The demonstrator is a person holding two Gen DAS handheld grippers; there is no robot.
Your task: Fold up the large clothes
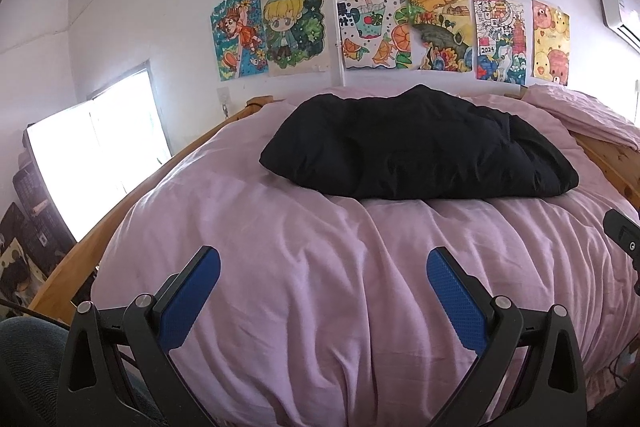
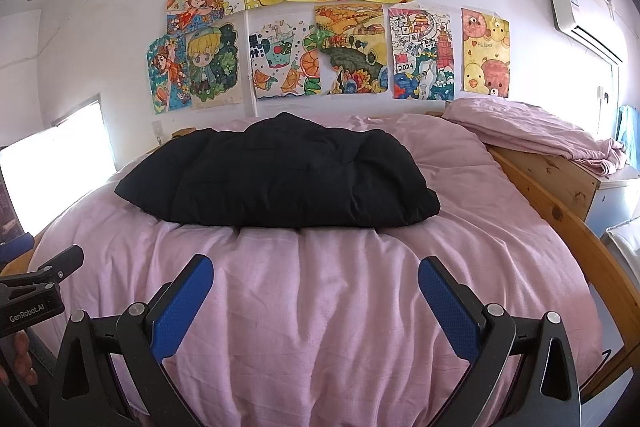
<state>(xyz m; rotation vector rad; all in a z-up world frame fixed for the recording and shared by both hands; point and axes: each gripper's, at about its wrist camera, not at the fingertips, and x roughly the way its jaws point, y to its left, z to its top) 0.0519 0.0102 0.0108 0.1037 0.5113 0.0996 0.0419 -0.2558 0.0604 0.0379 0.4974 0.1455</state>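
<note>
A black padded garment point(image 1: 416, 143) lay bundled on the far half of a pink-covered bed point(image 1: 320, 287), below children's drawings point(image 2: 320, 19) on the wall. Nearer, the left gripper point(image 1: 324, 267) and right gripper point(image 2: 316, 271) hovered wide open, holding nothing.

The left tongs point(image 1: 324, 301) are spread wide, their blue pads point(image 1: 190, 301) angled outward and holding nothing. The right tongs point(image 2: 316, 301) are spread just as wide (also empty). Both point toward the far side, level, side by side. Fingers of a hand point(image 2: 18, 357) show at the left tongs' body.
</note>
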